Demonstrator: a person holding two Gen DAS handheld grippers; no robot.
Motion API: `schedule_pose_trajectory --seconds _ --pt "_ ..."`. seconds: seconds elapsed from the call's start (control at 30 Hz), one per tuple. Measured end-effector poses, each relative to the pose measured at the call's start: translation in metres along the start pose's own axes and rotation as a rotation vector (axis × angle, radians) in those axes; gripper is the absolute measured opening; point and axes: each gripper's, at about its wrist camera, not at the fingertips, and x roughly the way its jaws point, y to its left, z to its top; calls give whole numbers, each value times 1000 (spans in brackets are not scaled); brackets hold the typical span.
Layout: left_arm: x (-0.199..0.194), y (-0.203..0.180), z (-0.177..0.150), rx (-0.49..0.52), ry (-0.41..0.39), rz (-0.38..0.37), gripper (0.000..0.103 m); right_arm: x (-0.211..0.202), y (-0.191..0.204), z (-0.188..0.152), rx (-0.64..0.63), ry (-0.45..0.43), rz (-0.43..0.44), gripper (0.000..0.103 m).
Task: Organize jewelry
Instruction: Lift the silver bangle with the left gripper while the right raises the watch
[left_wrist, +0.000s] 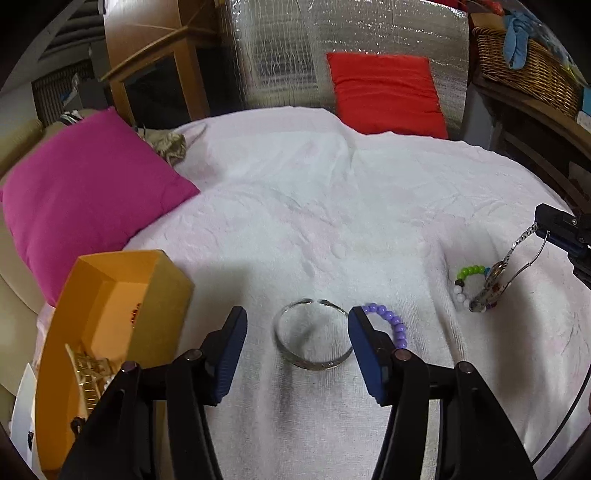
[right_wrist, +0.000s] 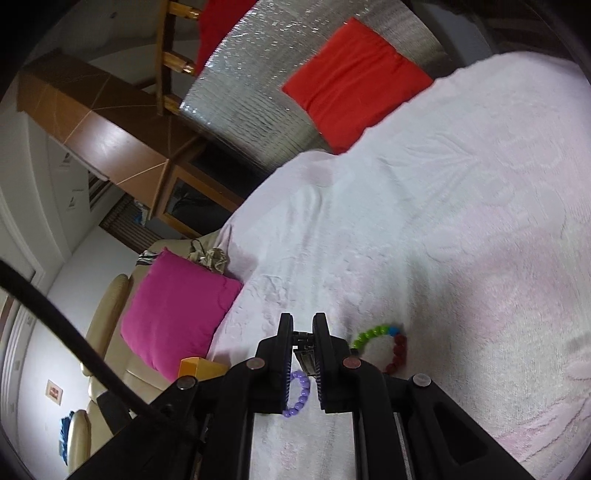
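My left gripper (left_wrist: 297, 317) is open, low over the white bedspread, its jaws on either side of a silver bangle (left_wrist: 313, 335) lying flat. A purple bead bracelet (left_wrist: 391, 325) lies just past the right finger. An orange box (left_wrist: 110, 317) at the left holds a gold hair clip (left_wrist: 86, 373). My right gripper (right_wrist: 303, 332) is shut on a silver watch band (right_wrist: 306, 350); in the left wrist view the watch (left_wrist: 496, 284) hangs from it (left_wrist: 546, 225) above a multicoloured bead bracelet (left_wrist: 467, 284). That bracelet (right_wrist: 384, 343) and the purple one (right_wrist: 299, 393) show under the right gripper.
A magenta cushion (left_wrist: 85, 199) lies at the left edge of the bed and a red cushion (left_wrist: 384, 92) leans at the far side. A wicker basket (left_wrist: 524, 62) sits on a shelf at the right. The white bedspread (left_wrist: 332, 206) spreads beyond the jewelry.
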Motion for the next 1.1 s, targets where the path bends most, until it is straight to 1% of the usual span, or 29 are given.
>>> schedule_pose_trajectory --seconds 0.2,0.3,0.37,0.47,0.57,0.63,0.7,0.77,0.83,0.93,1.0,1.1 --pt "-12 5 0 -5 -38 13 58 0 9 -3 -24 -12 14 12" --pt "-9 8 0 -7 -26 -2 58 2 13 -5 -39 -11 11 12" --pt "-3 12 0 -12 -5 -16 58 5 13 -5 -41 -7 3 12" --pt "15 26 -1 -58 63 -32 58 11 6 -4 -23 19 -39 12" --pt "38 39 -5 -119 146 -72 58 19 -9 -5 32 66 -88 12" --pt "45 38 -8 -127 173 -94 58 24 -17 -5 62 89 -104 12" --pt "51 31 -10 -110 202 -117 64 28 -23 -6 81 108 -118 12" --pt "56 21 -13 -85 229 -128 65 31 -27 -7 99 123 -120 12" --pt "62 9 -16 -40 252 -133 68 32 -30 -8 103 135 -122 12" --pt "73 -1 -20 2 279 -91 69 32 -32 -9 110 140 -124 12" --pt "76 -1 -18 -4 271 -87 76 32 -34 -9 121 143 -122 12" --pt "81 -1 -15 -10 262 -87 79 33 -36 -9 133 149 -121 12"
